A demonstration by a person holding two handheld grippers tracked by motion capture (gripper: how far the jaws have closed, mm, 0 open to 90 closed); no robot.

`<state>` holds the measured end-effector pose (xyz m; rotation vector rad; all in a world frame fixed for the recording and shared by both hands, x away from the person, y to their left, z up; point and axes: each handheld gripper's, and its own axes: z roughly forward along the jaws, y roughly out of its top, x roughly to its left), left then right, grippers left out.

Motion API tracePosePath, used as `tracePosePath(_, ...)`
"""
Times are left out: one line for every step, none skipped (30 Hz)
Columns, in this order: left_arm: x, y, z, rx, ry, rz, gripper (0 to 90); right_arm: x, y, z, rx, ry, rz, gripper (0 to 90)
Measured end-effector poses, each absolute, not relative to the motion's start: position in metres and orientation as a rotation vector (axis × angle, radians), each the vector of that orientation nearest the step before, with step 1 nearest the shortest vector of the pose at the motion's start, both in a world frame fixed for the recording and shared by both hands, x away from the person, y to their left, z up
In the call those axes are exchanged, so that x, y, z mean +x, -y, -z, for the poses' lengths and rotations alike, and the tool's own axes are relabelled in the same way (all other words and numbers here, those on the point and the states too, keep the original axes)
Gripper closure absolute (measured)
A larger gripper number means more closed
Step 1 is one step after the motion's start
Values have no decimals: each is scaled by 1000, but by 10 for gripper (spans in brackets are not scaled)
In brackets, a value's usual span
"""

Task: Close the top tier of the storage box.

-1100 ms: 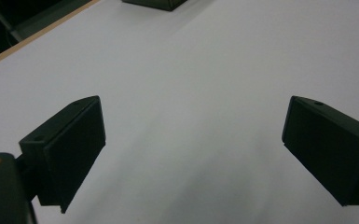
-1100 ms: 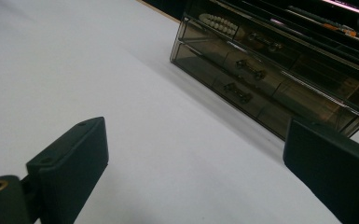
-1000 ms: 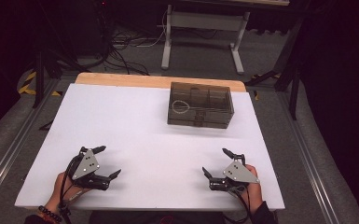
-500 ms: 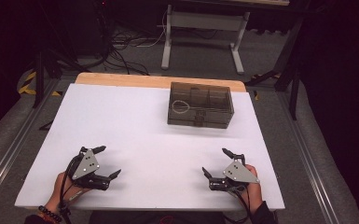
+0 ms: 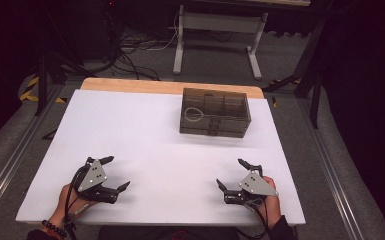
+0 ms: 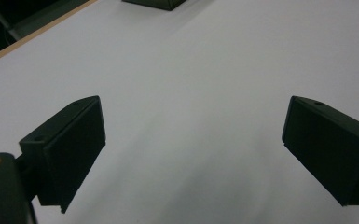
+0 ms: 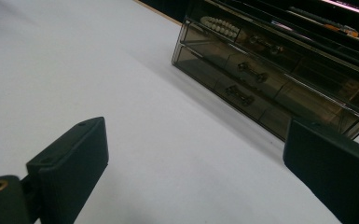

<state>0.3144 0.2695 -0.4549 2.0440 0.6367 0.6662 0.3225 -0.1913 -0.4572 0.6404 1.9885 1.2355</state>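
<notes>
When the present moment is compared with the pictures from a second and from half a second ago, nothing has changed: both grippers rest at the same places and the box stands where it stood.

In the high view the left gripper (image 5: 114,172) lies on the near left part of the white counter (image 5: 145,135), held by the person's left hand (image 5: 70,197). Its jaws are spread wide and hold nothing; in the left gripper view (image 6: 193,140) there is bare white surface between them. The right gripper (image 5: 232,175) lies on the near right part of the counter, held by the right hand (image 5: 270,200), and its jaws are also spread wide and hold nothing, as the right gripper view (image 7: 196,158) shows too.

The dark see-through box (image 5: 215,112) stands on the far part of the counter, a little to the right of the middle, well apart from both grippers. It has small drawers in its front, all pushed in. A string of pale beads (image 7: 220,25) lies in the upper part of the box, and it shows as a pale loop in the high view. Small metal pieces (image 7: 240,93) can be seen through the drawer fronts, but I cannot tell what they are.

Behind the counter, on the floor, there are cables (image 5: 130,47) and a white frame with legs (image 5: 220,30).
</notes>
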Motion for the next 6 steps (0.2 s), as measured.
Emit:
tracePosePath(314, -269, 455, 2043, -637, -662, 69, 322, 191, 458, 641, -1990, -1235, 73)
tracePosePath(314, -269, 455, 2043, -637, -663, 69, 323, 191, 458, 642, -1990, -1235, 73)
tracePosePath(314, -269, 455, 2044, -636, -668, 69, 323, 191, 458, 642, -1991, -1235, 73)
tracePosePath(314, -269, 455, 2044, -636, -669, 69, 323, 192, 457, 642, -1989, -1236, 73)
tracePosePath(315, -269, 455, 2046, -634, -671, 69, 323, 192, 457, 645, -1987, -1239, 73)
tracePosePath(315, -270, 454, 2045, -634, -673, 69, 323, 192, 457, 649, -1987, -1241, 73)
